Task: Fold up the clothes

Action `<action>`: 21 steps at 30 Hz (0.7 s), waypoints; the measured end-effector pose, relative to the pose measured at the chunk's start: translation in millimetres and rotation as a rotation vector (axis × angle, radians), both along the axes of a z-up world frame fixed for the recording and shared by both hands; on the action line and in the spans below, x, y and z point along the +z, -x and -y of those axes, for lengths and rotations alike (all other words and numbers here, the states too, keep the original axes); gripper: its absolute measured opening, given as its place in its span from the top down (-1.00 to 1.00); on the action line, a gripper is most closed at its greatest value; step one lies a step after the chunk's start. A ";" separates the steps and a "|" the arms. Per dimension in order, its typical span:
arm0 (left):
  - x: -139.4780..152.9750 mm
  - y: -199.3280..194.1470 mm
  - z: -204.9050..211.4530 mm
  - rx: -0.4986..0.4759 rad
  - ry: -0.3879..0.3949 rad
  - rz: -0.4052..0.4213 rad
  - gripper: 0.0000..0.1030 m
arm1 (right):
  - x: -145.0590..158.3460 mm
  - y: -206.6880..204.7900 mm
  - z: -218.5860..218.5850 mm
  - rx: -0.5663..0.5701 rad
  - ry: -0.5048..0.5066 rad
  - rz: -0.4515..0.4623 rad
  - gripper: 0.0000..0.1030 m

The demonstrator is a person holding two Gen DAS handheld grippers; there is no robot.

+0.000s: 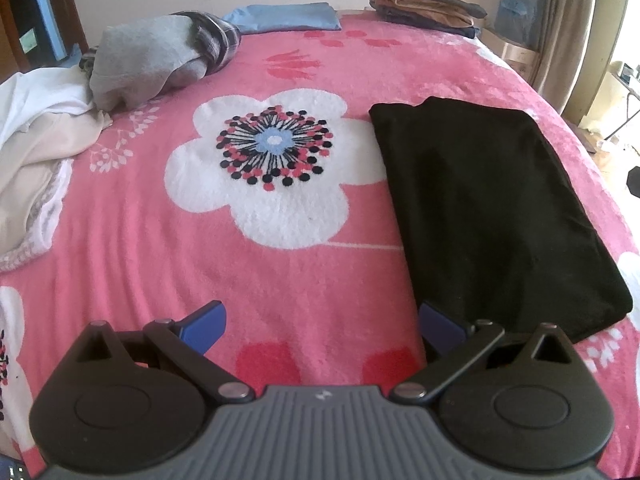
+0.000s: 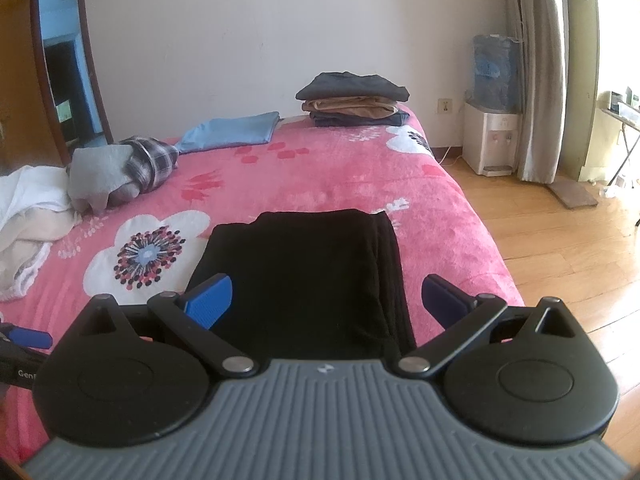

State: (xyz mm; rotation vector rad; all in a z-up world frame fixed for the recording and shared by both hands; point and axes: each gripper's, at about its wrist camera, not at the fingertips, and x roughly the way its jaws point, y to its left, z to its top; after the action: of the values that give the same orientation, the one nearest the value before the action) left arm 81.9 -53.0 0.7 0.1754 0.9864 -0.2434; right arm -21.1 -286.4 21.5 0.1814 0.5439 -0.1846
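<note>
While lying flat on the pink blanket [image 1: 320,280], black garment [image 2: 304,264]: soft, light, limp, best pinched at near corners; left gripper [image 1: 322,322] and right gripper [image 2: 326,300] both wide, empty.

A bed [image 2: 328,184] with a pink floral blanket carries a folded black garment [image 2: 304,272], a folded stack [image 2: 354,100], a blue cloth [image 2: 232,130] and unfolded clothes [image 2: 108,168].
</note>
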 end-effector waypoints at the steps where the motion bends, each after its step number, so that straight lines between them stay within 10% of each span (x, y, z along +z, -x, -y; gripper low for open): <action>1: -0.5 -0.3 0.3 0.001 -0.001 -0.001 -1.00 | -0.3 -0.3 0.1 -0.001 0.003 -0.001 -0.97; 21: -12.8 -5.4 9.3 0.010 -0.054 0.042 -1.00 | -12.8 -3.5 12.5 -0.018 -0.020 -0.024 -0.97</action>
State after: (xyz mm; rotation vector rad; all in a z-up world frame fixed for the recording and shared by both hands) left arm 87.2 -62.3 -12.1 0.2241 0.9524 -0.2036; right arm -17.6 -298.9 8.7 0.2039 0.5680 -0.1988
